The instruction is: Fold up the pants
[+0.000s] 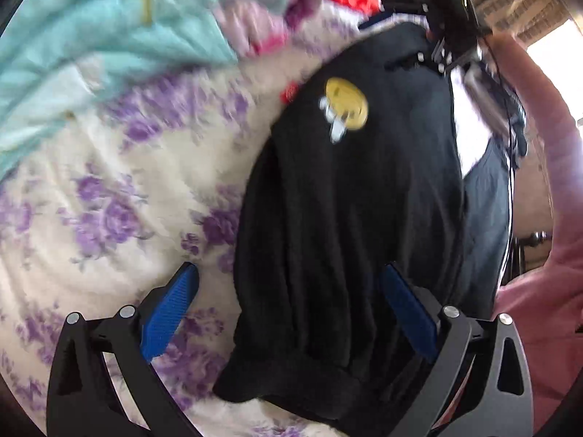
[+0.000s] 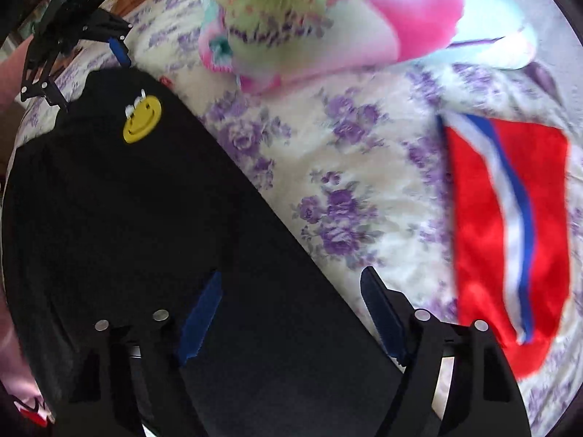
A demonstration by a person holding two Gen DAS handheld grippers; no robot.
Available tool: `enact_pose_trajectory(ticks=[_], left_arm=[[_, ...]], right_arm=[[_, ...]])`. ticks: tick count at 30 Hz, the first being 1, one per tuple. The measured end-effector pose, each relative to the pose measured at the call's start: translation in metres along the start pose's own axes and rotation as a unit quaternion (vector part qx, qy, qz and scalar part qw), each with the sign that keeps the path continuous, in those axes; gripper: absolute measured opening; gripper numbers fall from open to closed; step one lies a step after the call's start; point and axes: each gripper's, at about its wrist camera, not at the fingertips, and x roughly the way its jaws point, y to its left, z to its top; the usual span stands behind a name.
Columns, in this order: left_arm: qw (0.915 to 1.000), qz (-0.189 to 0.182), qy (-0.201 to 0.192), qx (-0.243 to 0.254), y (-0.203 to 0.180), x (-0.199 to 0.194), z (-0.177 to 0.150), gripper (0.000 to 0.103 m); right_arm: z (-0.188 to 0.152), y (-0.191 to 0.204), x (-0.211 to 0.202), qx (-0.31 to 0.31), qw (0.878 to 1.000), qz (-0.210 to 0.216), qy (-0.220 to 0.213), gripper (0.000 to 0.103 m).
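Black pants [image 1: 349, 225] with a yellow smiley patch [image 1: 346, 103] lie folded lengthwise on a bed with a purple-flowered sheet [image 1: 109, 218]. My left gripper [image 1: 291, 280] is open, its blue pads wide apart over one end of the pants, the cuff bunched between them. My right gripper [image 2: 291, 284] is open over the other end of the pants [image 2: 145, 236], its right finger above the sheet. The patch [image 2: 142, 120] faces up. The left gripper shows far off in the right wrist view [image 2: 87, 51]; the right gripper shows at the top of the left wrist view [image 1: 437, 43].
A red garment with white and blue stripes [image 2: 510, 225] lies on the sheet to the right. A pink and pale-green bundle of bedding [image 2: 309, 18] lies at the far side. A light blue quilt [image 1: 102, 43] fills the upper left. A pink sleeve [image 1: 546, 182] is at the right.
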Motion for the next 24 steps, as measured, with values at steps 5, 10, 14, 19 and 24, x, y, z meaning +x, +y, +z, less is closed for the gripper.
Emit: enact_pose_trajectory(ticks=[5,10,14,19,24], left_arm=[[0.9995,-0.014,0.006,0.027,-0.005,-0.005,0.001,0.026],[0.9993,-0.002,0.002,0.038,-0.012,-0.007,-0.002,0.015],[0.9984,0.031,-0.021,0.043,-0.030,-0.015,-0.001,0.014],[0.9940,0.069,-0.059,0.061,-0.061,-0.038,-0.011,0.014],[0.9851,0.102,-0.098,0.098,-0.111,-0.058,-0.033,0.014]], right_arm=[[-0.001,-0.004,0.003,-0.006,1.000,0.022,-0.002,0.052],[-0.010,0.000,-0.016,-0.009,1.000,0.013,-0.009,0.003],[-0.020,0.018,-0.044,-0.012,0.999,-0.005,-0.034,0.003],[-0.045,0.050,-0.094,-0.019,0.997,-0.035,-0.072,0.003],[-0.086,0.111,-0.149,-0.044,0.991,-0.062,-0.109,0.003]])
